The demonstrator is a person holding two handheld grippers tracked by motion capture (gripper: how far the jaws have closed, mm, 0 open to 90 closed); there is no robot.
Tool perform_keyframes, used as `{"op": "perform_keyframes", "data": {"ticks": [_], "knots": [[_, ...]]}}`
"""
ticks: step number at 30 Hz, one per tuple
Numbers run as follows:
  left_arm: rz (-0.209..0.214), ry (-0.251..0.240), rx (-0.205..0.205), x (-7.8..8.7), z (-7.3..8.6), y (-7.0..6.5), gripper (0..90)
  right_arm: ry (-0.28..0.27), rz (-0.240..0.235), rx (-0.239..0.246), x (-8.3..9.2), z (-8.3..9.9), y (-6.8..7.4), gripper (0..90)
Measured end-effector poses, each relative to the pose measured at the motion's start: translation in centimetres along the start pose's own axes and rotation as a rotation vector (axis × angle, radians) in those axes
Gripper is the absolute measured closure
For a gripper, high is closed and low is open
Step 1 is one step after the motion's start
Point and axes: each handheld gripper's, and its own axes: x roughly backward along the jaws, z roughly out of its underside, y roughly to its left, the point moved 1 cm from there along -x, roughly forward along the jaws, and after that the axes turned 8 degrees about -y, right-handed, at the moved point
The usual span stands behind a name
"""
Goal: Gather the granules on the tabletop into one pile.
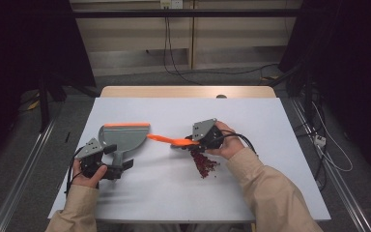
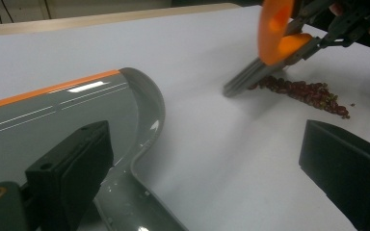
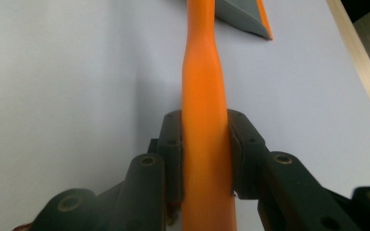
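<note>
Between the fingers of the right gripper, the orange handle of a hand brush is clamped tight, its grey bristles set on the white table against a pile of red beans. Beside the left gripper, whose fingers are spread open around its handle, a grey dustpan is laid flat.

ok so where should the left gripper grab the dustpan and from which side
Take the dustpan by its narrow grey handle, coming from the near edge of the table. The handle points back toward the left gripper, and the wide orange-lipped mouth faces away.
</note>
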Motion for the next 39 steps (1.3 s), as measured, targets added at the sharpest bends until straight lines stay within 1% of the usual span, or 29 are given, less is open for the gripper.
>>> {"op": "perform_keyframes", "data": {"ticks": [2, 4, 8, 10, 18, 20, 23, 26, 30, 32, 34, 35, 37, 39], "knots": [[0.0, -0.001, -0.001, 0.0, 0.0, 0.0, 4.7, 0.001, -0.009, 0.006, 0.4, 0.1, 0.3, 71.7], [0.001, -0.001, 0.0, -0.1, 0.0, -0.1, 4.7, -0.003, -0.023, -0.004, 0.8, 0.3, 0.7, 71.7], [0.0, 0.005, -0.005, -0.1, 0.0, -0.1, 4.7, -0.004, -0.036, -0.001, 1.2, 0.2, 1.3, 71.7], [0.0, 0.005, -0.004, -0.1, 0.0, -0.1, 4.7, -0.005, -0.039, 0.008, 1.4, 0.2, 1.5, 71.7], [0.0, 0.005, -0.005, -0.2, 0.0, -0.2, 4.7, -0.023, -0.055, -0.001, 1.7, 0.0, 2.3, 71.7], [-0.001, 0.005, -0.005, -0.1, 0.0, -0.2, 4.7, -0.021, -0.062, 0.005, 1.8, 0.0, 2.4, 71.7], [-0.003, 0.002, -0.002, -0.1, 0.0, -0.2, 4.7, -0.023, -0.069, 0.0, 1.9, -0.1, 2.6, 71.7], [-0.001, 0.004, -0.004, -0.1, 0.0, -0.1, 4.7, -0.028, -0.054, 0.001, 1.9, -0.3, 2.6, 71.6], [0.0, 0.002, -0.005, -0.1, 0.0, -0.2, 4.7, -0.066, -0.023, -0.049, 2.1, -0.4, 2.1, 71.6], [-0.001, 0.003, -0.004, -0.1, 0.0, -0.1, 4.7, -0.073, -0.005, -0.074, 2.3, -0.4, 1.8, 71.7], [-0.001, 0.005, -0.005, -0.1, 0.0, -0.1, 4.7, -0.061, 0.011, -0.086, 2.4, -0.4, 1.6, 71.6], [0.0, 0.005, -0.005, -0.1, 0.0, -0.1, 4.7, -0.05, 0.019, -0.083, 2.4, -0.4, 1.5, 71.6], [0.001, 0.004, -0.005, -0.2, 0.0, -0.1, 4.7, -0.017, 0.034, -0.082, 2.4, -0.1, 1.2, 71.6], [0.001, 0.004, -0.005, -0.2, 0.0, -0.2, 4.7, 0.013, 0.036, -0.102, 2.2, 0.5, 1.1, 71.6]]}}
